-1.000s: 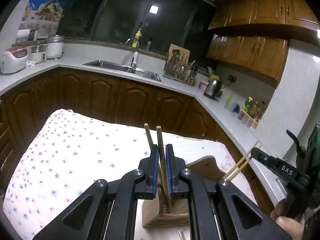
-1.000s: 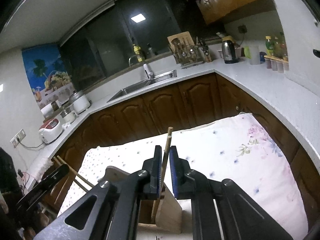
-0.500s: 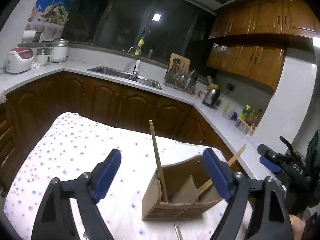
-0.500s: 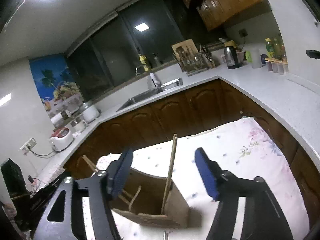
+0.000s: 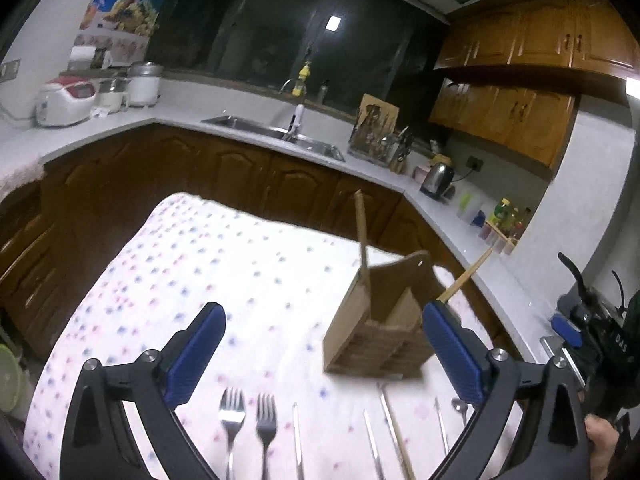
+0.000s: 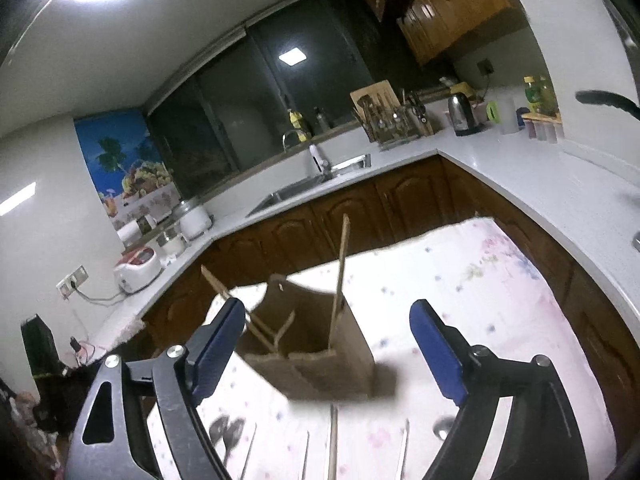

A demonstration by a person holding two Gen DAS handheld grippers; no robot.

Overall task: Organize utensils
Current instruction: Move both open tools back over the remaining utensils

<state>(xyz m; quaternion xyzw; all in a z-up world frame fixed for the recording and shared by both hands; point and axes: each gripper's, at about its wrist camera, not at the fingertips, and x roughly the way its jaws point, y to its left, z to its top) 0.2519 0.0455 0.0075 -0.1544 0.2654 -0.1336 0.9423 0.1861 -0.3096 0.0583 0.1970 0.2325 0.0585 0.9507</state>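
A wooden utensil holder (image 5: 376, 332) stands on the dotted tablecloth (image 5: 200, 264). One chopstick (image 5: 362, 236) stands upright in it and another (image 5: 466, 276) leans out to the right. My left gripper (image 5: 322, 314) is near it, its jaws opening wide, with nothing held. Forks (image 5: 232, 412) and other cutlery (image 5: 394, 428) lie in a row below the fingers. In the right wrist view the holder (image 6: 320, 360) keeps an upright chopstick (image 6: 342, 256) and leaning ones (image 6: 224, 288). My right gripper (image 6: 328, 310) is empty, its jaws opening.
A blue pad (image 5: 566, 330) of the right gripper and a hand (image 5: 600, 440) show at the left view's right edge. Wooden cabinets and a white counter with sink (image 5: 276, 132), kettle (image 5: 438, 176) and rice cooker (image 5: 64, 100) ring the table. The cloth's far edge (image 6: 400, 244) drops off.
Both grippers opened and let go of their chopsticks, which now stand in the holder. Both pulled back from it, and the row of cutlery has come into view.
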